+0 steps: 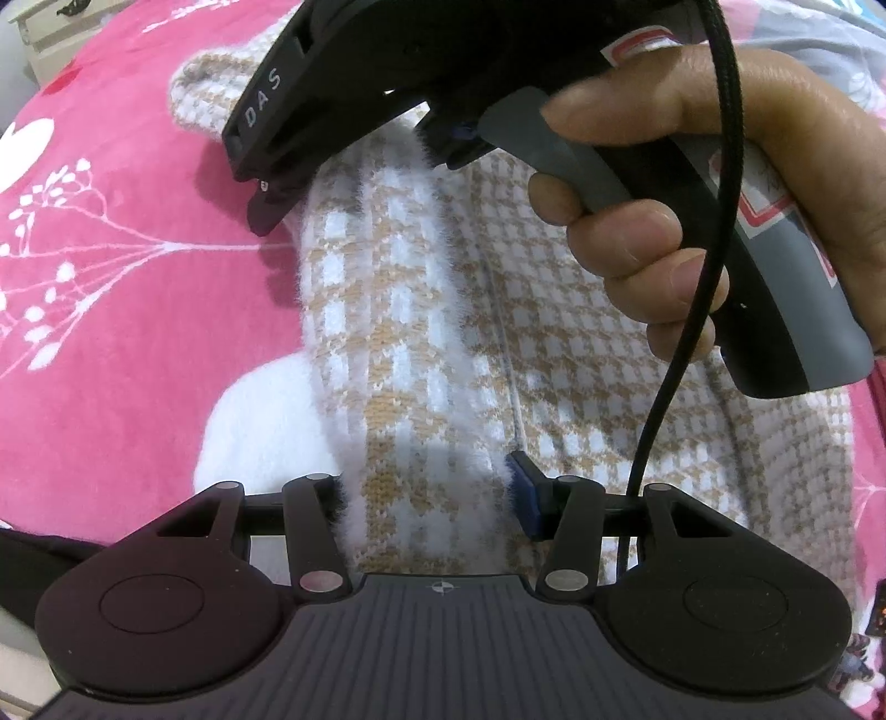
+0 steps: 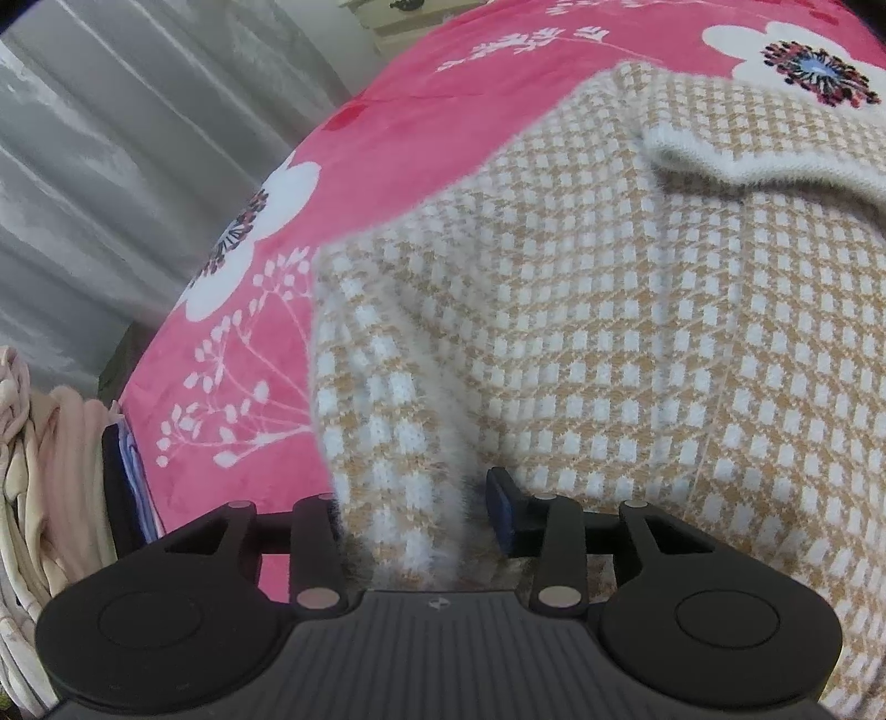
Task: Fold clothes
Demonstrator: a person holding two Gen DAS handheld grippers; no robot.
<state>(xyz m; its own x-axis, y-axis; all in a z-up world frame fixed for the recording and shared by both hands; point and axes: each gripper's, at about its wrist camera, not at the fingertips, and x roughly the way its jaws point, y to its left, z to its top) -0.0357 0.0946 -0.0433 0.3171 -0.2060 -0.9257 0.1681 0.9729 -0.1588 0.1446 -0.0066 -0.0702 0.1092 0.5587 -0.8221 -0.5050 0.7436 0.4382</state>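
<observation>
A fuzzy beige-and-white check knit sweater [image 1: 581, 343] [image 2: 637, 332] lies flat on a pink flowered blanket [image 1: 122, 288] [image 2: 398, 144]. One sleeve [image 1: 387, 310] runs up the left wrist view. My left gripper [image 1: 429, 487] is shut on its near end, and the fabric fills the gap between the pads. At the sleeve's far end a hand [image 1: 637, 238] holds my right gripper [image 1: 360, 177]. In the right wrist view that gripper [image 2: 415, 498] stands open. The sleeve [image 2: 382, 421] lies between its jaws, apart from the blue right pad [image 2: 501, 509].
A black cable [image 1: 681, 360] hangs from the right gripper's handle across the sweater. Off the bed's left edge are a pile of pale clothes [image 2: 55, 471] and a grey curtain [image 2: 111, 166]. Pale furniture [image 1: 39, 22] stands beyond the bed.
</observation>
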